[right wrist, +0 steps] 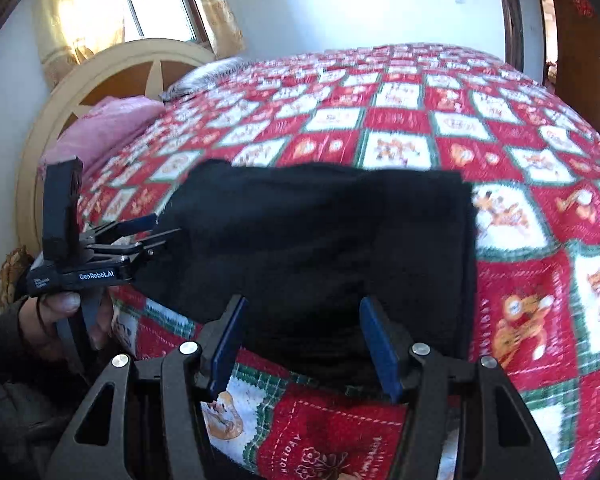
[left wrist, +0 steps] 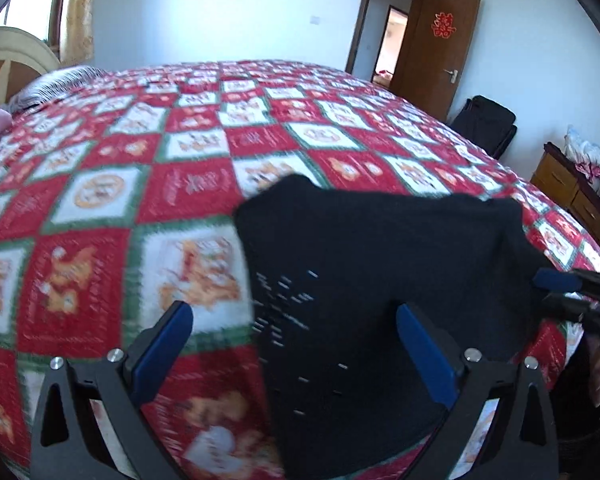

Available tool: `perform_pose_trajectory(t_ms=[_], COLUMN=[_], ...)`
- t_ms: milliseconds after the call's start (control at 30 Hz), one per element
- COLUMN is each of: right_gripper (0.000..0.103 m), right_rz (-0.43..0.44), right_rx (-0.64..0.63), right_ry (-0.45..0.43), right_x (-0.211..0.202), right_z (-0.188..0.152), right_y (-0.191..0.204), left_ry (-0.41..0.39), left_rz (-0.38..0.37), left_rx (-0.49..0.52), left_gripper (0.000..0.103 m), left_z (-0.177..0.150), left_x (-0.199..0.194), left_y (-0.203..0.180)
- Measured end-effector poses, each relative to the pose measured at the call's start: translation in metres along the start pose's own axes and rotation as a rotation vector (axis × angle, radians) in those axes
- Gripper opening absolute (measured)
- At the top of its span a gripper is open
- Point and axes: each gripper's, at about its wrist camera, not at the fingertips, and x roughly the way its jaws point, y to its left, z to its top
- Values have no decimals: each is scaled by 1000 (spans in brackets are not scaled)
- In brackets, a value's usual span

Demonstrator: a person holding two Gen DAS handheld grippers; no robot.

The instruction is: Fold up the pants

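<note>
The black pants [left wrist: 380, 280] lie folded in a compact block on the red, white and green patterned bedspread [left wrist: 120, 200], near the bed's near edge. My left gripper [left wrist: 296, 316] is open, its blue pads wide apart just above the pants' left part. My right gripper [right wrist: 300, 312] is open over the pants [right wrist: 320, 240], with cloth between its pads but not pinched. The left gripper also shows in the right wrist view [right wrist: 168, 226] at the pants' left edge, and the right gripper shows in the left wrist view [left wrist: 548, 290] at their right edge.
A headboard [right wrist: 112, 76] and pink pillow [right wrist: 100, 128] are at the bed's head. A window with curtains [right wrist: 156, 4] is behind. A brown door [left wrist: 436, 48] stands open, with a black bag [left wrist: 486, 122] and a wooden dresser [left wrist: 572, 196] by the wall.
</note>
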Motion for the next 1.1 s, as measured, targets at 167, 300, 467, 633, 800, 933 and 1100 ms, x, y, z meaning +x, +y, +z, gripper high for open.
perform_pose_trajectory(t_ms=[167, 300, 467, 633, 800, 933, 1100], right_gripper=[60, 60, 60, 60, 60, 60, 60], right_rz=[22, 39, -14, -39, -27, 17, 13], right_rx=[64, 62, 135, 220, 250, 296, 298], right_ry=[43, 18, -65, 43, 53, 33, 16], right_x=[8, 2, -16, 16, 31, 33, 37], right_z=[-1, 2, 20, 28, 24, 21, 22], right_y=[-20, -20, -39, -71, -85, -96, -97], left_ry=[23, 13, -3, 7, 5, 0, -10], left_rz=[-17, -15, -61, -69, -67, -68, -63], left_rx=[-68, -50, -59, -48, -28, -14, -4], left_gripper=[103, 103, 103, 103, 103, 103, 103], left_z=[0, 0, 7, 9, 9, 9, 9], left_x=[8, 7, 7, 16, 19, 21, 24], left_y=[18, 16, 20, 16, 11, 4, 1])
